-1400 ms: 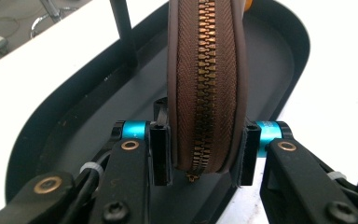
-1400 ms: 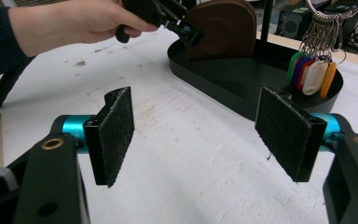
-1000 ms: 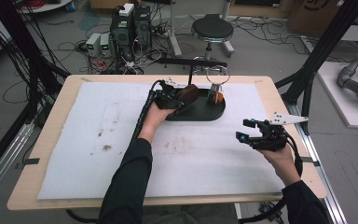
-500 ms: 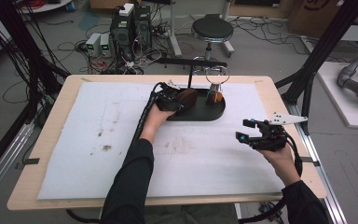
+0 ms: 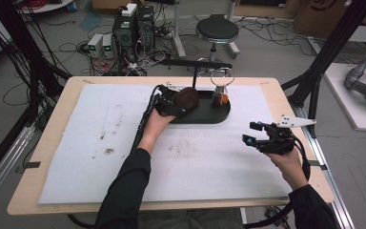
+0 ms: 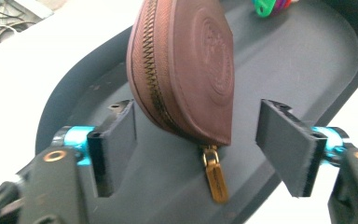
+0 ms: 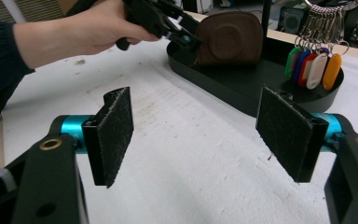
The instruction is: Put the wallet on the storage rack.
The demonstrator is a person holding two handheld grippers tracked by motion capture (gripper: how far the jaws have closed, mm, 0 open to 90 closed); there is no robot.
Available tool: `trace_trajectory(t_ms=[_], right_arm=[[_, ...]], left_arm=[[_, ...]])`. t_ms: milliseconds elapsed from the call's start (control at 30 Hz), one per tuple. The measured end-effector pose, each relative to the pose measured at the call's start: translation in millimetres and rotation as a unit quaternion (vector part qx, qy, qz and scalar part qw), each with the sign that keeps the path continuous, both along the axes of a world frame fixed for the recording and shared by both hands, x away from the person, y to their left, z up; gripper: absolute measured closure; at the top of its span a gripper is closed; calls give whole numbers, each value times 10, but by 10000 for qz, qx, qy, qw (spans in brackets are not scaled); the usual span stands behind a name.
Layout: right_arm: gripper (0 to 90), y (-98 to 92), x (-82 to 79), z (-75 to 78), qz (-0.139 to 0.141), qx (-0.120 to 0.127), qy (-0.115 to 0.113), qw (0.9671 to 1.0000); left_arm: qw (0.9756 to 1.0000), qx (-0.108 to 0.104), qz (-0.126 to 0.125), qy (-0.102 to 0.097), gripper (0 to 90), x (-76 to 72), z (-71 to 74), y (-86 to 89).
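Pouch (image 6: 186,70) in brown leather stands on its edge on the black oval tray (image 5: 219,113), toward the tray's left end, at the far middle of the white mat (image 5: 90,143). Your left gripper (image 6: 196,135) has its jaws spread wide, one on each side of the pouch, neither pad pressing it; the brass zip pull (image 6: 214,172) hangs down between them. Your left hand (image 5: 156,123) reaches in from the near side. At the tray's right end, a bunch of coloured key tags (image 7: 313,65) hangs from a ring on the stand's post. Your right gripper (image 5: 257,134) hovers over the mat near the right edge, well apart from the tray, its jaws spread with nothing between them.
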State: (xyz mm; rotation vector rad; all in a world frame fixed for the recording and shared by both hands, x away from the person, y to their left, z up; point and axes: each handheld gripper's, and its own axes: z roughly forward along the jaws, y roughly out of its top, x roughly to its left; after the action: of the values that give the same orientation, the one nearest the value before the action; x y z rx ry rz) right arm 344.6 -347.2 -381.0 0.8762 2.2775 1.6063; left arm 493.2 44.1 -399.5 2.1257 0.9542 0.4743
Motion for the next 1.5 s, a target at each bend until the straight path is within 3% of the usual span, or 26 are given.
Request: trace_trajectory(t_ms=[200,467,633,767,967,1100,1300,1400,1500], right_arm=[[282,-10,1,-2,-32,-11,-10,10000],[279,3,32,-14,-78,-32,10,10000],[270,23,60,-31,-103,-66,34,9999],[266,45,64,-41,-109,-135,26,9998],[260,44,60,-48,-166,-175,-6,9997],[258,42,64,-58,-230,-214,-31,9995],[258,33,70,-65,-351,-239,-82,9991],[258,26,63,-71,-407,-274,-99,9987],[258,18,60,-88,-440,-280,-95,9986]], left_arm=[[9987,-382,-78,-334,268,-273,178,238],[9924,-916,-287,-764,234,-783,353,678],[9890,-1011,-472,-975,215,-1134,338,948],[9840,-1232,-626,-1121,215,-1389,275,1156],[9793,-1391,-609,-1336,215,-1709,153,1400],[9764,-1517,-479,-1460,215,-1819,68,1534],[9763,-1587,-373,-1423,215,-1815,-5,1642],[9752,-1652,-386,-1420,215,-1800,-19,1639],[9759,-1610,-440,-1409,215,-1790,-37,1610]])
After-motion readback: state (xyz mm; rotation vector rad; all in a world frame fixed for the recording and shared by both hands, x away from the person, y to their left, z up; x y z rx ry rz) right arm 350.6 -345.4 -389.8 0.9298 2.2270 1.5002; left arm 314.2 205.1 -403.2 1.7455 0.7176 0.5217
